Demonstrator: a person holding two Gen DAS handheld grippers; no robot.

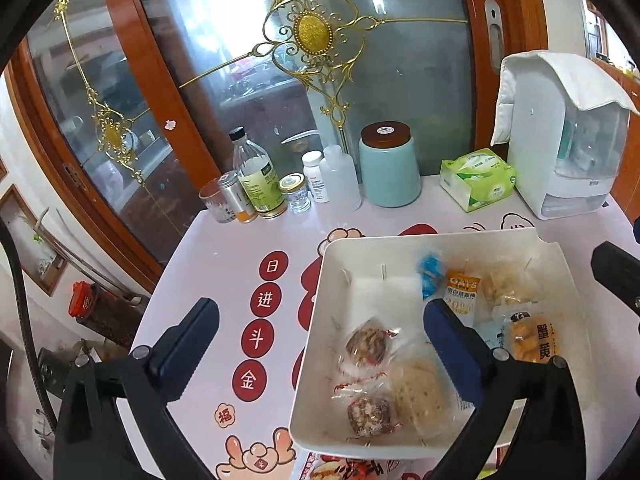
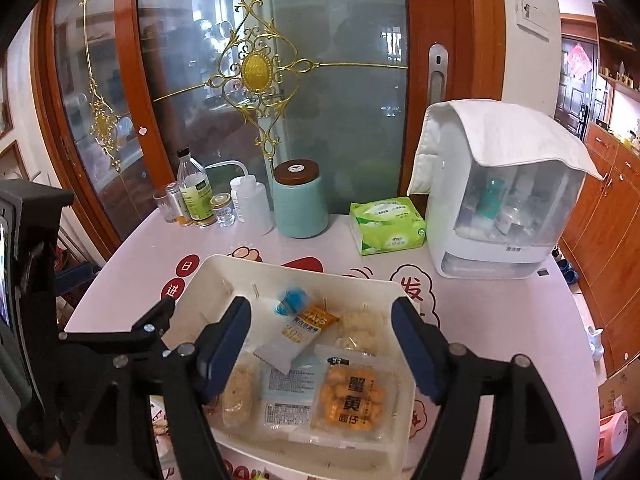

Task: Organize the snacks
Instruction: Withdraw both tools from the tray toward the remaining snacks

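Note:
A white tray (image 1: 320, 360) sits on the pink table and holds several wrapped snacks: two brown round cakes (image 1: 366, 346), a pale rice cake (image 1: 420, 392), an oat bar (image 1: 462, 292), a blue candy (image 1: 430, 270) and an orange crab-roe pack (image 1: 532, 340). My left gripper (image 1: 318, 316) is open and empty above the tray's left side. In the right wrist view the tray (image 2: 208, 276) lies below my right gripper (image 2: 322, 320), which is open and empty over the oat bar (image 2: 308, 322) and the orange pack (image 2: 354, 394). The left gripper's arm shows at the left.
At the table's back stand several bottles and jars (image 1: 260, 184), a teal canister (image 1: 388, 164), a green tissue pack (image 1: 476, 178) and a white appliance under a cloth (image 1: 560, 136). A glass sliding door is behind them. The table edge runs along the left.

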